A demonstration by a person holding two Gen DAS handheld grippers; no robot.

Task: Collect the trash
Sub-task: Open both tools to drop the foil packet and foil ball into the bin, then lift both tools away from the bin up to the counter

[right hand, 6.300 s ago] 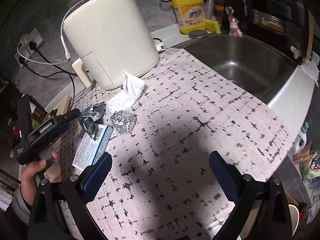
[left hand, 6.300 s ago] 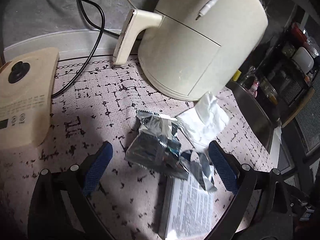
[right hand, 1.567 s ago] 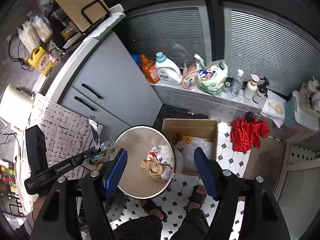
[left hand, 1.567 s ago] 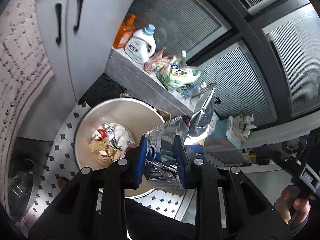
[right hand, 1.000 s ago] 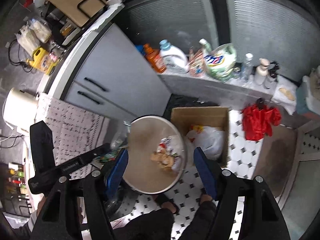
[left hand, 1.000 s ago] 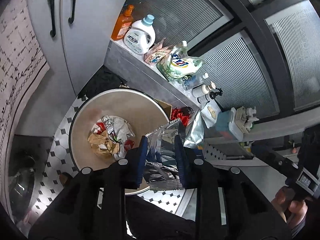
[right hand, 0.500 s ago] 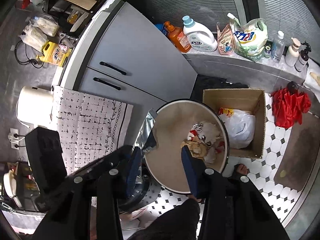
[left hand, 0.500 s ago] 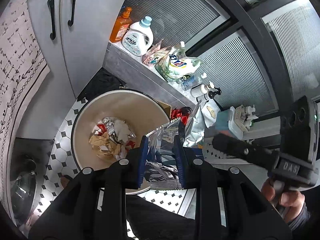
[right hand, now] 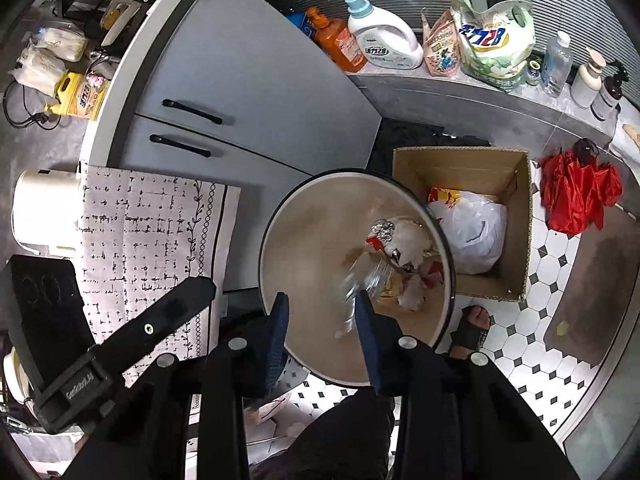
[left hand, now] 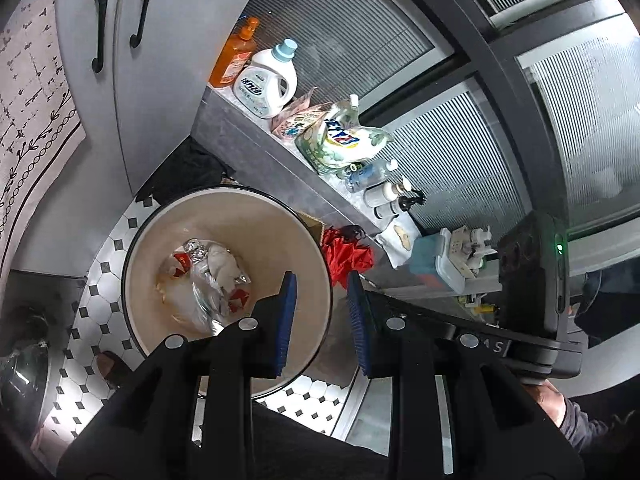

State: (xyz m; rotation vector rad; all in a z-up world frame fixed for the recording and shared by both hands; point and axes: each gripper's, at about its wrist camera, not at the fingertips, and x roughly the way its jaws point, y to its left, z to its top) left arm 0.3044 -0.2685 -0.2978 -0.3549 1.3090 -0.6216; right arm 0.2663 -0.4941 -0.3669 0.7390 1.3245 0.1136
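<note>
A round cream bin (left hand: 260,232) stands on the tiled floor below both grippers, with crumpled foil, paper and red scraps (left hand: 208,264) in its bottom. A blurred silvery wrapper (left hand: 204,300) lies loose over that pile. My left gripper (left hand: 320,280) hangs above the bin's right rim, its blue pads a narrow gap apart with nothing between them. My right gripper (right hand: 322,300) points down into the same bin (right hand: 312,232). Its jaws are closing and empty. The blurred wrapper (right hand: 360,276) shows just past its right fingertip.
Right of the bin is a cardboard box (right hand: 460,164) holding a white bag (right hand: 472,224), and beyond it a red cloth (right hand: 576,196). A ledge carries detergent bottles (right hand: 384,40). Grey cabinet doors (right hand: 240,100) and the patterned counter mat (right hand: 152,240) are at left. A sandalled foot (right hand: 474,324) stands by the bin.
The foil wrapper has left the left gripper's jaws and dropped into the bin. The right gripper has come down closer over the bin and its jaws have narrowed.
</note>
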